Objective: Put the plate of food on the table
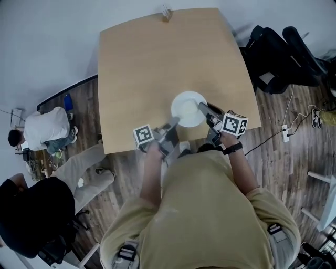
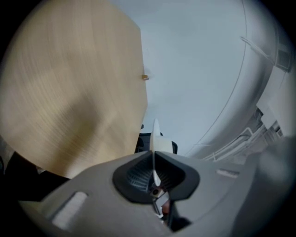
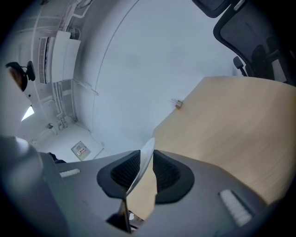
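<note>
Whatever lies on the one white plate (image 1: 188, 109) is washed out. Your two grippers, left gripper (image 1: 175, 122) and right gripper (image 1: 202, 107), each clamp its rim at the table's (image 1: 142, 58) near part. One tiny far-edge object (image 1: 167, 14) is unidentifiable.

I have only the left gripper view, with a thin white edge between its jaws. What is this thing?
Observer: A round white plate, seen whole in the head view; the left gripper pinches its left rim.
Operator: Does the other one hold it also?
Observer: Yes, the right gripper grips the opposite rim.
Operator: Where is it now?
Observer: Over the table, near its front edge; whether it rests there, I cannot tell.
</note>
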Available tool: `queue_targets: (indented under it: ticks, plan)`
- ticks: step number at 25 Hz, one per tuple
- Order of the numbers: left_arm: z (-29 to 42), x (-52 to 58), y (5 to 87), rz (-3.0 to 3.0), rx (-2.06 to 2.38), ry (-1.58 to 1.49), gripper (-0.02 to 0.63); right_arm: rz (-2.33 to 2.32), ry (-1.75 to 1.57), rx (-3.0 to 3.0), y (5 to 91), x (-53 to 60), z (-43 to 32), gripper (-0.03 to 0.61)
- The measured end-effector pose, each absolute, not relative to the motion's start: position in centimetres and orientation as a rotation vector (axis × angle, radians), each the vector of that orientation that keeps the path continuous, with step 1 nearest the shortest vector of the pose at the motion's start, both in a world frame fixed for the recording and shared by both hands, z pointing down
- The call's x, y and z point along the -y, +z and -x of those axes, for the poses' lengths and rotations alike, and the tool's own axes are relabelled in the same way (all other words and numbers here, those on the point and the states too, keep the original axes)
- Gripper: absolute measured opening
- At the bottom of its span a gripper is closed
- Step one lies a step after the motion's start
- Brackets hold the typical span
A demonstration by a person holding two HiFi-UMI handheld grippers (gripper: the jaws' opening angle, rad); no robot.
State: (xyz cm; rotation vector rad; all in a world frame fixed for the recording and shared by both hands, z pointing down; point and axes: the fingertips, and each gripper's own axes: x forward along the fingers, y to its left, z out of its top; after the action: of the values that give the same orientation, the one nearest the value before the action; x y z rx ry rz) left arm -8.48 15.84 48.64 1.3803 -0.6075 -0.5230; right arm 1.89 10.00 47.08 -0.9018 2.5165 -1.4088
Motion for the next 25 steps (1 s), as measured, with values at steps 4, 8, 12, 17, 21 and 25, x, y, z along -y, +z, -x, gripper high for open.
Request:
queue_targets:
  ticks: [4,8,12,17,21,25]
  plan:
    - [9.7,-14.0,50.3,-1.396,0.612,-0.469,0.008,0.950,-1.471,-2.513,49.1,-9.0,-1.1,0.080]
    - [9.7,-11.6,51.7,-1.412,0.637,-0.414,0.008,0.969,-1.582,-2.494,51.7,-6.9,-1.3,0.080]
    - [10.4,-7.6,52.9,-1.432,0.683,-0.393,0.006,0.971,-1.625,-2.538,53.2,-3.3,-0.6,0.080]
    - [9.9,-2.4,52.9,-1.541,0.726,-0.392,0.009,0.914,-1.607,-2.580,54.1,2.0,-0.8,0.075]
    - [9.6,1.5,53.9,-1.548,0.789,-0.372,0.012,0.975,-1.537,-2.543,54.6,6.4,-1.1,0.075]
    - [9.6,5.8,55.0,-1.552,0.813,-0.371,0.014,1.037,-1.540,-2.522,55.9,10.9,-1.2,0.075]
